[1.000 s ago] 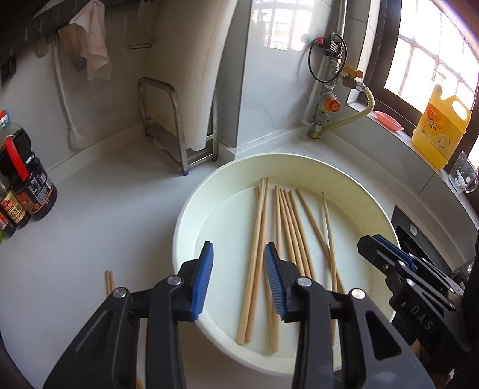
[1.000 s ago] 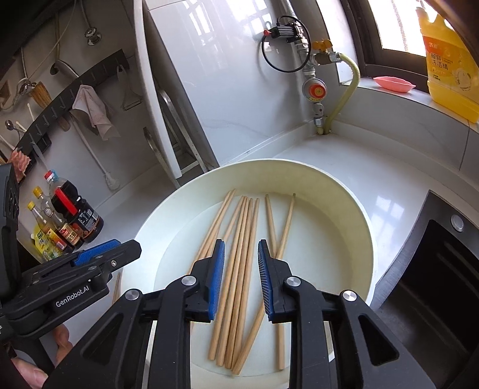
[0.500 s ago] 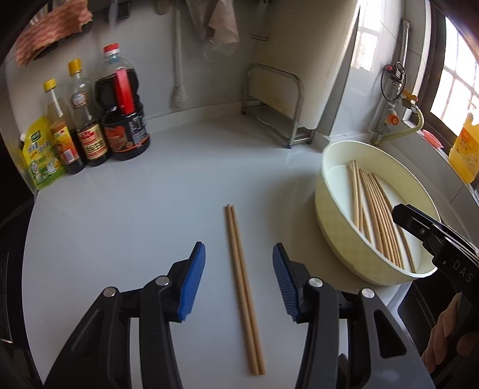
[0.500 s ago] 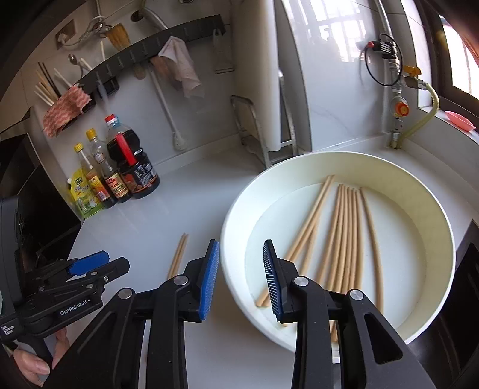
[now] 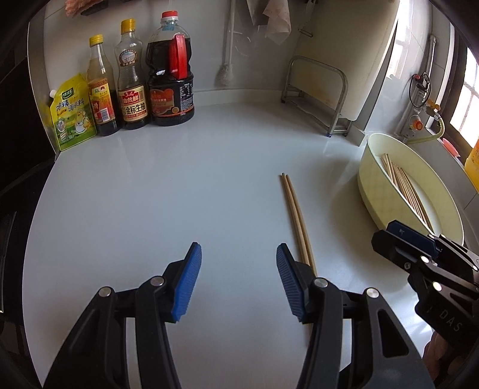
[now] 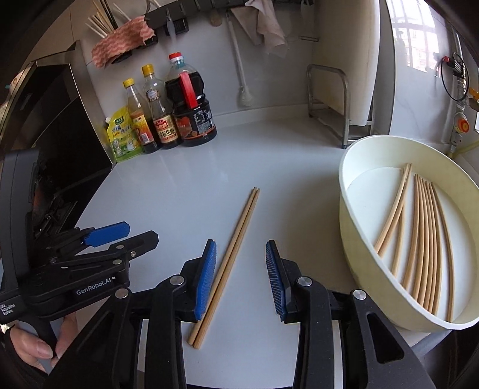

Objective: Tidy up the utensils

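Observation:
A pair of wooden chopsticks [image 6: 236,242] lies side by side on the white counter; it also shows in the left wrist view [image 5: 296,215]. A cream round basin [image 6: 350,239] at the right holds several more chopsticks [image 6: 425,239]; the basin shows in the left wrist view [image 5: 374,206] too. My right gripper [image 6: 239,278] is open and empty, low over the near end of the pair. My left gripper [image 5: 236,284] is open and empty, just left of the pair. Each gripper shows in the other's view, the left [image 6: 101,239] and the right [image 5: 413,242].
Sauce bottles [image 5: 143,80] and a yellow pouch [image 5: 70,110] stand at the back left. A metal rack with a white board [image 5: 326,86] stands at the back. A holder with chopsticks [image 6: 101,21] hangs on the wall rail. A black stove [image 6: 54,167] is at the left.
Both grippers have swung left, away from the basin, to the chopstick pair on the counter. Both have opened wider. The chopstick pair has not moved.

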Tool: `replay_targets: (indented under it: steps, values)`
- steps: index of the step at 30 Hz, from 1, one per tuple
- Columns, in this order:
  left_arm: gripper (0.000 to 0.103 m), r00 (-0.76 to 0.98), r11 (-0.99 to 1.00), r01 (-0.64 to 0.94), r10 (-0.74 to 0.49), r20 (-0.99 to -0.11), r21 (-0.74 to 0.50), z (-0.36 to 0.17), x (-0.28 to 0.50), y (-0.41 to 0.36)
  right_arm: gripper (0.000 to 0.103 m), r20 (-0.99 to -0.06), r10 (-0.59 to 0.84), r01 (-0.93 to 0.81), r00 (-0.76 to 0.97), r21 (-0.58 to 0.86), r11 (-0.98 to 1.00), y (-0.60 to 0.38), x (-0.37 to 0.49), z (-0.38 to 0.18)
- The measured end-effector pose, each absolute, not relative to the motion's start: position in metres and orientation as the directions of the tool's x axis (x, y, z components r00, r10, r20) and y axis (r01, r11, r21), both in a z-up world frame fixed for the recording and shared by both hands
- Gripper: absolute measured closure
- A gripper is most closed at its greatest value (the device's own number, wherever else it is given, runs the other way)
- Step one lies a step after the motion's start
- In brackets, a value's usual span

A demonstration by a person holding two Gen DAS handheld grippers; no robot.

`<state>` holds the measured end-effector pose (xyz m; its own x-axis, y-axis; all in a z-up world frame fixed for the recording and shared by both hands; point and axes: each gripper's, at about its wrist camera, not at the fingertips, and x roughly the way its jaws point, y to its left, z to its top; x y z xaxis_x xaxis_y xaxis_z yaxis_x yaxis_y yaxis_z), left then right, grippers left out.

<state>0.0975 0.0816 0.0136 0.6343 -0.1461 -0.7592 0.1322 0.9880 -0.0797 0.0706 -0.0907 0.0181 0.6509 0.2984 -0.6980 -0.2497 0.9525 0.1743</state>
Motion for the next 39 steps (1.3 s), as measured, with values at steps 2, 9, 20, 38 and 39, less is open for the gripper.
replay_targets:
  steps: [2,9,20,38,39]
  values:
    - [0.051,0.636,0.989,0.123,-0.146,-0.757,-0.087,0.01,0.097,0.087,0.07,-0.714,0.297,-0.247,0.634,0.178,0.953,-0.088,0.073,0.009]
    - [0.049,0.62,0.988,0.109,-0.153,-0.769,-0.108,-0.002,0.099,0.101,0.07,-0.753,0.269,-0.235,0.601,0.155,0.959,-0.078,0.08,-0.012]
    - [0.048,0.616,0.988,0.107,-0.155,-0.772,-0.114,-0.008,0.11,0.105,0.066,-0.798,0.23,-0.225,0.558,0.122,0.967,-0.067,0.089,-0.029]
    - [0.048,0.608,0.987,0.1,-0.16,-0.778,-0.124,-0.015,0.112,0.11,0.066,-0.814,0.145,-0.223,0.562,0.02,0.975,-0.051,0.089,-0.037]
    - [0.048,0.608,0.987,0.1,-0.159,-0.778,-0.124,-0.015,0.112,0.111,0.066,-0.815,0.143,-0.228,0.562,0.013,0.974,-0.05,0.089,-0.037]
